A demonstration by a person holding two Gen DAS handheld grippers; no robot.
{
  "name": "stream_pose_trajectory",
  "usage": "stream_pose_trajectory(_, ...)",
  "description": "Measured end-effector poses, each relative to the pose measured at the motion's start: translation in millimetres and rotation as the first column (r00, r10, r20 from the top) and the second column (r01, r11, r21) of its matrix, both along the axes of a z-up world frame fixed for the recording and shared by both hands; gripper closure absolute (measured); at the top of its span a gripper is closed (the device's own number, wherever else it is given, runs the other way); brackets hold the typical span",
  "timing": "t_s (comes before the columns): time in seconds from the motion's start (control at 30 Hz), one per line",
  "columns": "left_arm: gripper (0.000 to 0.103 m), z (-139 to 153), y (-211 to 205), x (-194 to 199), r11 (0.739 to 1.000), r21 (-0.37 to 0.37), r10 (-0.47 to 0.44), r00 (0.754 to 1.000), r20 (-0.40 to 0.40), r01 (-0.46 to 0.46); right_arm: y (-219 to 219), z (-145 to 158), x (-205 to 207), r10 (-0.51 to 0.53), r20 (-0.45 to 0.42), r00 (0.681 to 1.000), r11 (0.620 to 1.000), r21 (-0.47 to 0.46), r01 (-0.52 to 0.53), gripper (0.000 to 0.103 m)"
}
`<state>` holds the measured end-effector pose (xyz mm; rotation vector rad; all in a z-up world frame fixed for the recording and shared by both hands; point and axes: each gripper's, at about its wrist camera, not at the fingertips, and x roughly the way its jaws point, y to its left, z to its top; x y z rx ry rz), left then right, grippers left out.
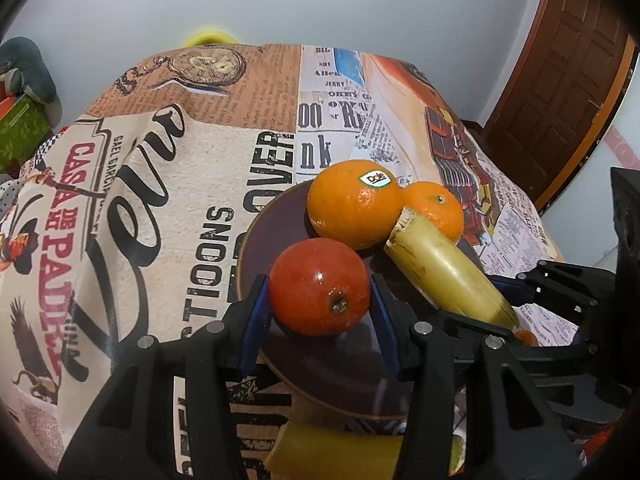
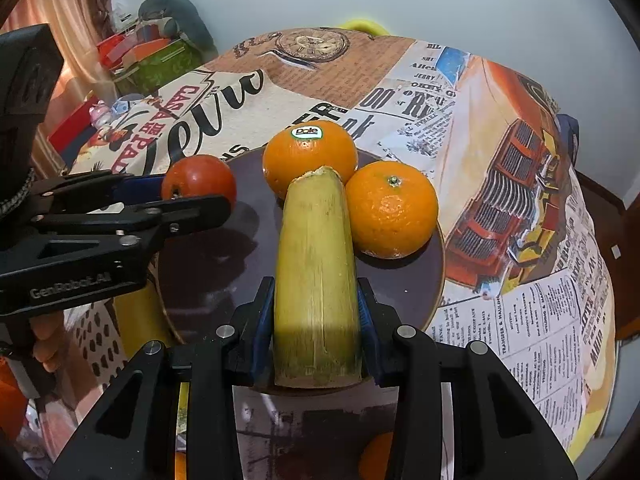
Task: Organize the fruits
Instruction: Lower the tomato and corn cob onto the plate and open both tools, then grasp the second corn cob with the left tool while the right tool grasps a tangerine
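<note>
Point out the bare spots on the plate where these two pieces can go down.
Bare plate lies between the red fruit and the yellow stalk, and along the right rim below the small orange. The far side is crowded: the Dole orange touches the small orange and the stalk's tip.

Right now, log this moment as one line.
left gripper: shut on tomato | right gripper: shut on cane | plate: two oranges

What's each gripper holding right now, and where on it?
Left gripper: red-orange fruit, pads on its sides. Right gripper: yellow-green stalk piece, clamped near its near end.
</note>
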<state>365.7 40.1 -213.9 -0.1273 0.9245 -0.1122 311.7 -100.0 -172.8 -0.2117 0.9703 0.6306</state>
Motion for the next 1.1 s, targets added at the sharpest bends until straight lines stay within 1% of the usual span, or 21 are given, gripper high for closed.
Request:
stream_pose_trajectory(0.33, 0.054, -9, -4, 6, 1.0, 0.001, -0.006, 0.999, -0.045, 0.006, 1, -3, 1, 0.004, -0.01, 1.0, 1.0, -0.008, -0.004, 0.067)
stream_pose_trajectory(0.43, 0.051, -10, -3, 6, 1.0, -0.009, 0.001, 0.998, -0.059, -0.002, 2, -3, 1, 0.003, -0.006, 1.0, 1.0, -0.013, -0.003, 0.067)
stream_pose_trajectory(0.47, 0.043, -9, -2, 5, 1.0, -0.022, 0.006, 0.998, -0.054, -0.007, 1, -3, 1, 0.003, -0.005, 1.0, 1.0, -0.013, -0.003, 0.065)
stream_pose_trajectory(0.5, 0.038, -6, -1, 4, 1.0, -0.026, 0.016, 0.999, -0.044, -0.017, 0, -2, 0, 0.0, -0.001, 1.0, 1.0, -0.012, 0.0, 0.062)
stream_pose_trajectory(0.53, 0.032, -4, 0, 2, 0.999, -0.026, 0.028, 0.999, -0.028, -0.029, -1, -1, 0, -0.006, 0.005, 1.0, 1.0, -0.011, 0.006, 0.057)
stream_pose_trajectory(0.57, 0.032, 1, 1, 0, 0.999, -0.024, 0.039, 0.999, -0.007, -0.039, -3, 0, -1, -0.011, 0.012, 1.0, 1.0, -0.009, 0.011, 0.055)
stream_pose_trajectory(0.73, 0.031, 16, 2, -8, 0.999, -0.02, 0.043, 0.999, 0.021, -0.042, -12, 8, -7, -0.022, 0.023, 0.999, 1.0, 0.005, 0.022, 0.054)
stream_pose_trajectory(0.83, 0.031, 27, 1, -20, 0.999, -0.001, 0.044, 0.998, 0.044, -0.044, -19, 17, -13, -0.035, 0.037, 0.999, 0.999, 0.025, 0.034, 0.054)
stream_pose_trajectory(0.97, 0.031, 36, -2, -40, 0.999, 0.011, 0.031, 0.999, 0.043, -0.031, -29, 33, -25, -0.052, 0.073, 0.996, 0.998, 0.038, 0.05, 0.054)
stream_pose_trajectory(1.03, 0.03, 39, -5, -52, 0.999, 0.032, 0.021, 0.999, 0.044, -0.022, -36, 41, -33, -0.06, 0.089, 0.994, 0.998, 0.042, 0.057, 0.054)
stream_pose_trajectory(1.1, 0.027, 41, -8, -63, 0.999, 0.048, 0.018, 0.999, 0.045, -0.02, -42, 48, -41, -0.069, 0.106, 0.992, 0.997, 0.042, 0.065, 0.054)
